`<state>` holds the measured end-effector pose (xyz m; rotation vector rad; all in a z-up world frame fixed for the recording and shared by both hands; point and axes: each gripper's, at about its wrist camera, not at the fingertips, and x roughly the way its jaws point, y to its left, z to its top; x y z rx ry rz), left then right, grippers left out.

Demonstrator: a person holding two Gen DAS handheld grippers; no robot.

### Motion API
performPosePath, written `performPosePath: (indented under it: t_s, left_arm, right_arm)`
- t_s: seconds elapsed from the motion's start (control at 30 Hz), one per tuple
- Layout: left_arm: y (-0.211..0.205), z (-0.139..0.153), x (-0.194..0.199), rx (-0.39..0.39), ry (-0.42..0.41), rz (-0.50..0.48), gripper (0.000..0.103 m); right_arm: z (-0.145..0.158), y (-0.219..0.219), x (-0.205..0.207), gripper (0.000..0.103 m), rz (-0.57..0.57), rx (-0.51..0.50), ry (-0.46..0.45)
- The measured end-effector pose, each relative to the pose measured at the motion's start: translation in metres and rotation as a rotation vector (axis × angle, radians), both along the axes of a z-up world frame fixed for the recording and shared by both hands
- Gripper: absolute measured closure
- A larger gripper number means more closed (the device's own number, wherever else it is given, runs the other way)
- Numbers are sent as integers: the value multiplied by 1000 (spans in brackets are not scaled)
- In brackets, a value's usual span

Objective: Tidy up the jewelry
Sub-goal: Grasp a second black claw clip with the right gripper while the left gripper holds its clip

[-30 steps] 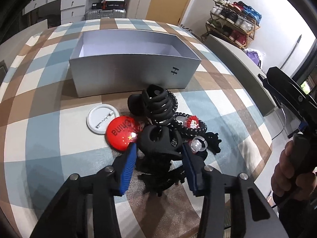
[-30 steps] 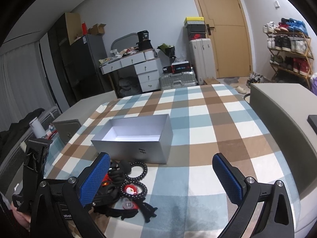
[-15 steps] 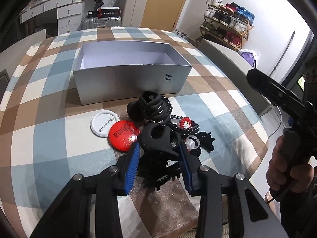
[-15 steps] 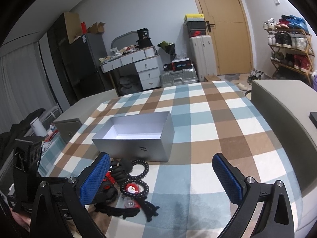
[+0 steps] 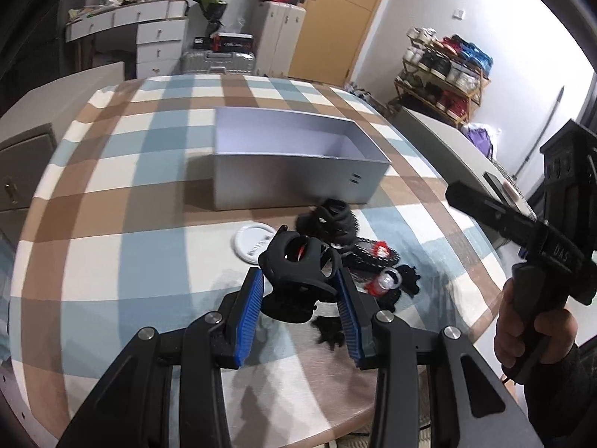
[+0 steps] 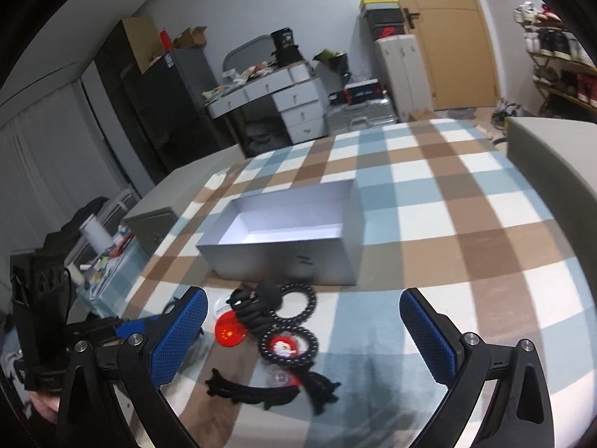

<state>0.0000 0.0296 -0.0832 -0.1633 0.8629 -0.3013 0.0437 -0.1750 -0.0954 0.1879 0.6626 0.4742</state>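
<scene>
My left gripper (image 5: 300, 308) is clamped on a black claw clip (image 5: 296, 267), just lifted from the pile of hair ties and badges (image 6: 278, 330) lying right in front of the grey box (image 5: 294, 181). My right gripper (image 6: 302, 339) hangs spread and empty over that pile. I should clear the box's near wall before releasing; the blur hides how secure the grip is.

My right claw (image 6: 302, 339) is hanging wide open over the checked bench (image 6: 466, 201), nothing between its blue pads. Just ahead of it, black bead rings (image 6: 291, 321), a red badge (image 6: 231, 332) and a black hair clip (image 6: 253, 392) are lying together. Beyond them an open silver box (image 6: 283, 261) is sitting.
</scene>
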Motion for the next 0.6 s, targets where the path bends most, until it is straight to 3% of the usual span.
performPosePath:
  t_s: [0.33, 0.47, 0.6]
  left_arm:
    - [29, 0, -4, -5, -31, 79, 69]
    - [37, -2, -5, -19, -30, 96, 69]
    - [42, -3, -6, -26, -29, 102, 69]
  right_arm:
    - [-15, 51, 13, 1, 123, -97, 33]
    - [-27, 72, 21, 12, 164, -150, 62]
    - [-37, 84, 28, 16, 167, -200, 86]
